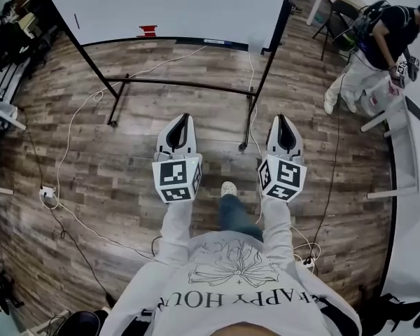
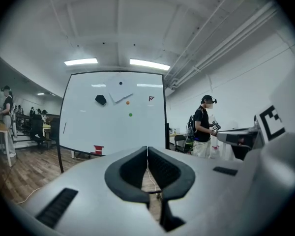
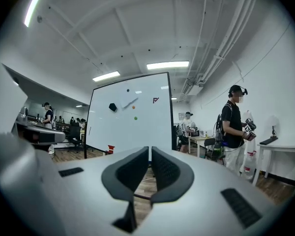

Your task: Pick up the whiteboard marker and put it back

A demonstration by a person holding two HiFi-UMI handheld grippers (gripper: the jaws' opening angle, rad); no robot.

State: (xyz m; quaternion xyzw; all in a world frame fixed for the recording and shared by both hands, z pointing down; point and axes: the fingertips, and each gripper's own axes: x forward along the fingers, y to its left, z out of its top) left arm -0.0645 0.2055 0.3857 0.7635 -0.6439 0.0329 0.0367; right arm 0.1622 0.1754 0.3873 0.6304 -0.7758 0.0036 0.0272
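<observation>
Facing us: a whiteboard [image 1: 168, 5] stands upright on a black stand [image 1: 182, 84] on the wood floor [image 1: 112, 166].
Marker's place: we take the thin dark stick near the board's left edge, about halfway up, for the marker [image 2: 64, 128]. It is too small for us to be sure, and it is well apart from both tools.
Left tool: our left gripper [image 1: 185, 117] is clenched, its pads pressed together with nothing between them, and it points toward the board.
Right tool: our right gripper [image 1: 281, 117] is clenched and empty too, held beside the left one and aimed the same way.
Board's bottom edge: a red block [image 1: 148, 30] sits on the ledge, left of the middle.
Board's face: we see a black piece [image 2: 101, 100], an orange dot [image 2: 127, 102] and a green dot [image 2: 130, 114] in the upper half.
Floor: a white cable [image 1: 70, 138] runs from the stand to a socket strip [image 1: 47, 193] on our left.
Right side: another person [image 1: 378, 47] in a black top stands at a white table [image 1: 406, 138].
</observation>
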